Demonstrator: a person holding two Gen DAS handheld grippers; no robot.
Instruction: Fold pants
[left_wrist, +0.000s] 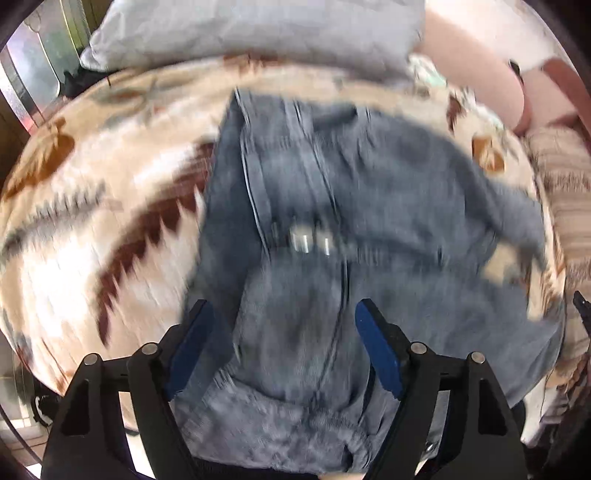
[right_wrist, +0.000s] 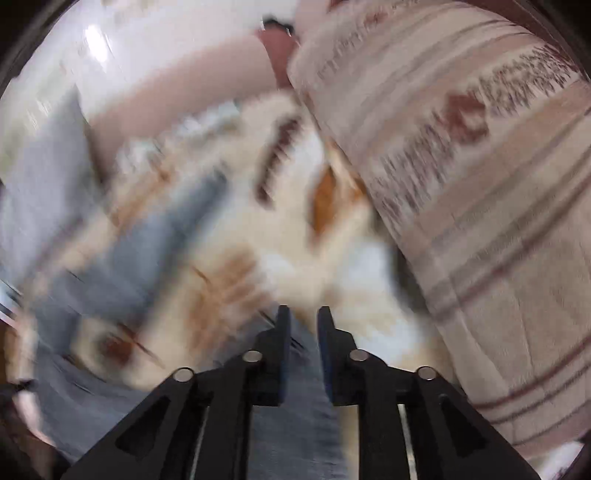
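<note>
Blue-padded fingers of the left tool (left_wrist: 282, 314) stand wide apart over the grey pants (left_wrist: 332, 206), holding nothing. Those pants lie bunched on the patterned blanket (left_wrist: 92, 206) of the bed, below a pillow (left_wrist: 240, 33). On the other side, the right tool (right_wrist: 303, 314) is nearly closed on a strip of pants fabric. Folding looks barely begun; smoothing and folding remain.

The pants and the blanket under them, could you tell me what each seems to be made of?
The pants look like faded blue-grey denim: matte, with raised seams and a metallic glint mid-garment, though blur limits detail. The blanket looks like soft plush fleece, cream with brown and orange print; its fuzzy look may be partly motion blur.
</note>
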